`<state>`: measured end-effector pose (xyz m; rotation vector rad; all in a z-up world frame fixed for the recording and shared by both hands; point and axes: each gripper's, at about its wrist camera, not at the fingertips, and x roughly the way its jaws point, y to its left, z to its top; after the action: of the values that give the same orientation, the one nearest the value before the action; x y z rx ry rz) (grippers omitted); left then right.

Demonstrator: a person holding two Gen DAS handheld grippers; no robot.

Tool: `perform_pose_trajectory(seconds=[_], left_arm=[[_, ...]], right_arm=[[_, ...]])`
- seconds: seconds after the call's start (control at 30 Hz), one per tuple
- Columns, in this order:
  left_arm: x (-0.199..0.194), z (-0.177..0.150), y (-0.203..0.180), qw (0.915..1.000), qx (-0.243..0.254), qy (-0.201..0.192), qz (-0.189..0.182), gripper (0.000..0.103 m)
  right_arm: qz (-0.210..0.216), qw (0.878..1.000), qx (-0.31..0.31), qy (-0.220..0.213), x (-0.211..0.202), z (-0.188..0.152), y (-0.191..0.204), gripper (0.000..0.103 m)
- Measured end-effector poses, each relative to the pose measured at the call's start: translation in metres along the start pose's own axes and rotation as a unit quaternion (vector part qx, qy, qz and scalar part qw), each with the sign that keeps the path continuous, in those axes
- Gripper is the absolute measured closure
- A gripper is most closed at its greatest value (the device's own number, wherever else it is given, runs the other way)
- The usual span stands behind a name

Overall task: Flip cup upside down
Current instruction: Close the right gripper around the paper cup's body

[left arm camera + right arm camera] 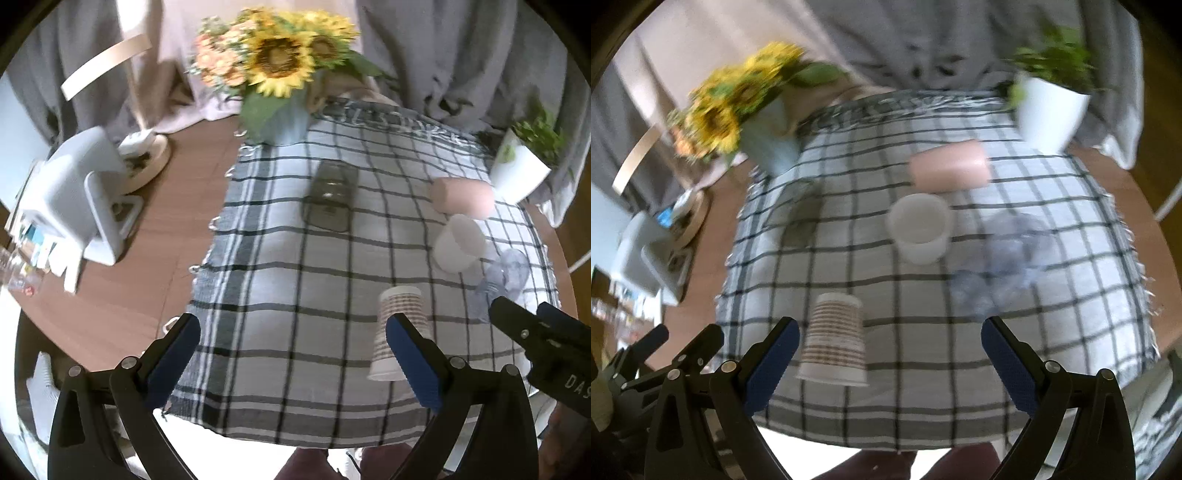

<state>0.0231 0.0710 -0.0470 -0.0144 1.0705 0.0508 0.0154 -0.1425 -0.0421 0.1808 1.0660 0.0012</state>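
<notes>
Both my tools are released: left tool (293, 341) and right tool (890, 341) gape wide over the checked cloth (923, 332). Striped paper cup (833, 341) stands upside down on the cloth, near edge, beside my right tool's left finger, ungripped.

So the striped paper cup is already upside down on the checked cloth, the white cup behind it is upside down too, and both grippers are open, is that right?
Not quite. The white cup stands upright, its open mouth facing up, as the right wrist view shows. The rest holds: the striped paper cup sits rim-down on the checked cloth, and the left gripper and right gripper are both open.
</notes>
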Motion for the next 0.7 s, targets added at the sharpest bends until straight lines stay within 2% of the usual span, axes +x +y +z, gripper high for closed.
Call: perform_pose_trajectory(seconds=[0.1, 0.33, 0.7], left_arm=[[0.006, -0.003, 0.011, 0.9998, -0.014, 0.009, 0.009, 0.001], [0.026, -0.01, 0.027, 0.9986, -0.029, 0.033, 0.029, 0.001], [0.062, -0.016, 0.038, 0.9958, -0.033, 0.077, 0.035, 0.001]], right_arm=[[0.019, 0.999, -0.017, 0.019, 0.014, 0.002, 0.014, 0.003], [0.026, 0.997, -0.038, 0.059, 0.052, 0.004, 0.036, 0.004], [0.025, 0.992, -0.04, 0.116, 0.098, 0.011, 0.043, 0.014]])
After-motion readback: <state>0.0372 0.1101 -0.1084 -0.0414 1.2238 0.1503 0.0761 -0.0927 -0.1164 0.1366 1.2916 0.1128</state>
